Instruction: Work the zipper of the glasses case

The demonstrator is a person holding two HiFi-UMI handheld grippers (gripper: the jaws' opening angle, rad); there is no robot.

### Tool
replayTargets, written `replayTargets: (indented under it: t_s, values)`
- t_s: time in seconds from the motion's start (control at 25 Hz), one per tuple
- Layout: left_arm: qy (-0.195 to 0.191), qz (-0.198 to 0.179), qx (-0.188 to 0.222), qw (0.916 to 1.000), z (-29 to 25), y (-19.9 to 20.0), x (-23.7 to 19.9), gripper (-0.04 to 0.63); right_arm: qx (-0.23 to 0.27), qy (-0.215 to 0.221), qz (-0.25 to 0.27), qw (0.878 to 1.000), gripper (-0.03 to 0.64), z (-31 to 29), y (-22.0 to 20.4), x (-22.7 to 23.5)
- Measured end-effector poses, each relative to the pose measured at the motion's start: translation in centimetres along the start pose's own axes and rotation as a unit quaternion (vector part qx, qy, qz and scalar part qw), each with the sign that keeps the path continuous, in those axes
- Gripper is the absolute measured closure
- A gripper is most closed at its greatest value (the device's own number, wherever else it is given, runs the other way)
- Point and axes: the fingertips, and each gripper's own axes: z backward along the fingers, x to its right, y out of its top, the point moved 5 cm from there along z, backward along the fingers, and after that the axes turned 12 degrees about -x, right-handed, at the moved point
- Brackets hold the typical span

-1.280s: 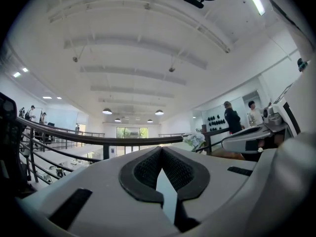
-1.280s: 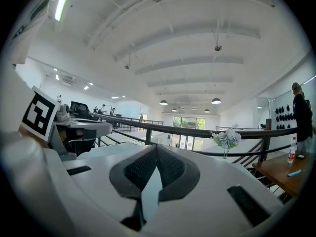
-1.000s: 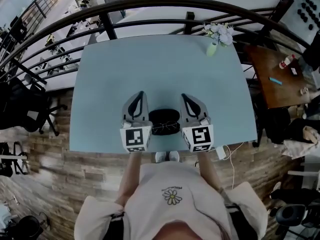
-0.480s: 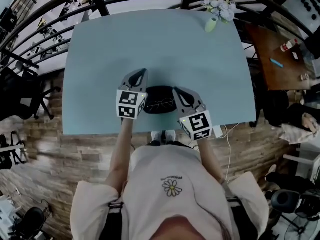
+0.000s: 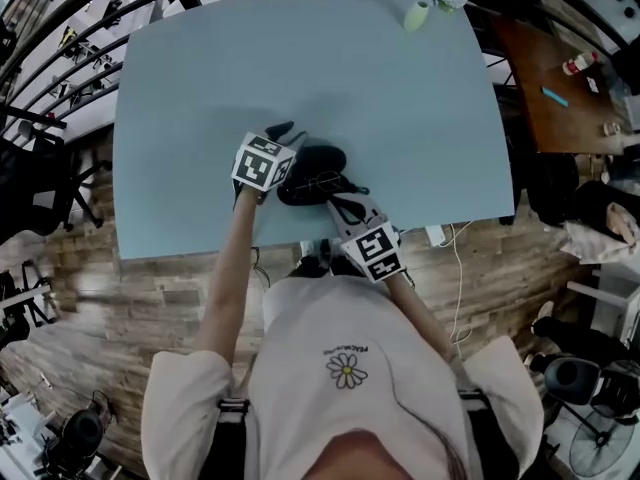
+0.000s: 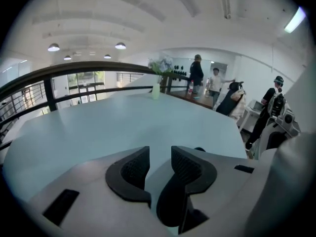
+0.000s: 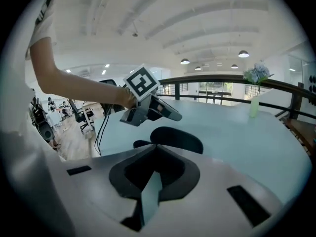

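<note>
Glasses case (image 5: 312, 160) sits by the worktop's (image 5: 400, 98) front edge, and the left gripper (image 5: 283, 128), slightly open, and right gripper (image 5: 338, 198), pinched shut on nothing, just swung in, so zipping's probably next.

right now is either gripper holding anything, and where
Nothing held, as far as shows: left hand-held gripper open over the pale blue table, right hand-held gripper shut and empty, aimed at the black oval glasses case.
</note>
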Motion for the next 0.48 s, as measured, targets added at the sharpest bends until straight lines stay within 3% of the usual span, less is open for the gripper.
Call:
replayTargets:
  t_s: [0.24, 0.48]
  values:
    - [-0.038, 0.025, -0.054, 0.9975, -1.5, -1.8, -0.1, 0.508, -0.043, 0.028, 0.003, 0.999, 0.609, -2.0, -2.5, -1.7]
    - [-0.063, 0.054, -0.049, 0.9953, -1.9, -2.3, -0.1, 0.552, -0.061, 0.023, -0.003, 0.998, 0.609, -3.1, -3.4, -1.6]
